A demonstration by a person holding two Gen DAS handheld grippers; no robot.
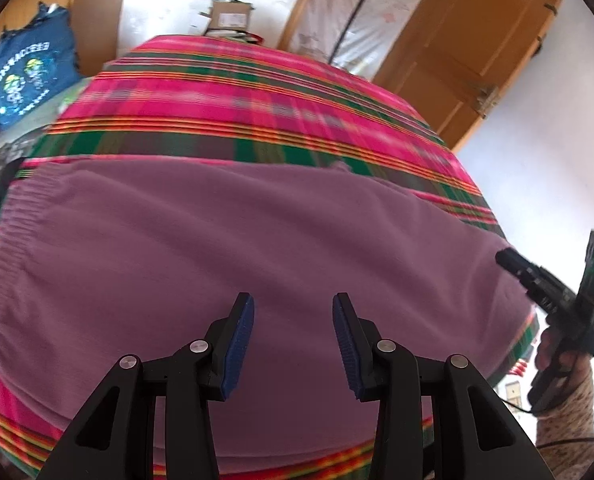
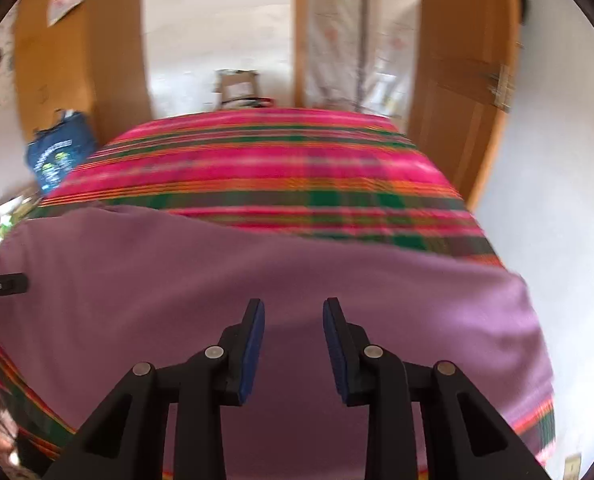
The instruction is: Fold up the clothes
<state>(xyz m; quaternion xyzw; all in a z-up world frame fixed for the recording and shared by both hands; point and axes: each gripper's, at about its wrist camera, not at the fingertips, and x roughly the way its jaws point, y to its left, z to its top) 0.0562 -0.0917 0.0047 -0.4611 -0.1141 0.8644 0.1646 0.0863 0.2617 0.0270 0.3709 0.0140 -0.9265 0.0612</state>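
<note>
A mauve knitted sweater (image 1: 233,248) lies flat on a pink, green and orange plaid bedspread (image 1: 233,92), its ribbed hem at the left. My left gripper (image 1: 293,300) hovers over the sweater's near part, open, with nothing between its blue pads. In the left wrist view the right gripper (image 1: 505,258) shows at the far right, held by a hand in a patterned sleeve, its tip at the sweater's right edge. In the right wrist view the right gripper (image 2: 293,304) is open above the sweater (image 2: 257,280), nothing between its pads. A tip of the left gripper (image 2: 1,285) pokes in at the left edge.
A blue printed bag (image 1: 25,76) stands left of the bed. A cardboard box (image 1: 231,16) sits past the bed's far end, near a white wall. A wooden door (image 1: 469,48) is at the far right. The bedspread (image 2: 257,160) beyond the sweater is bare.
</note>
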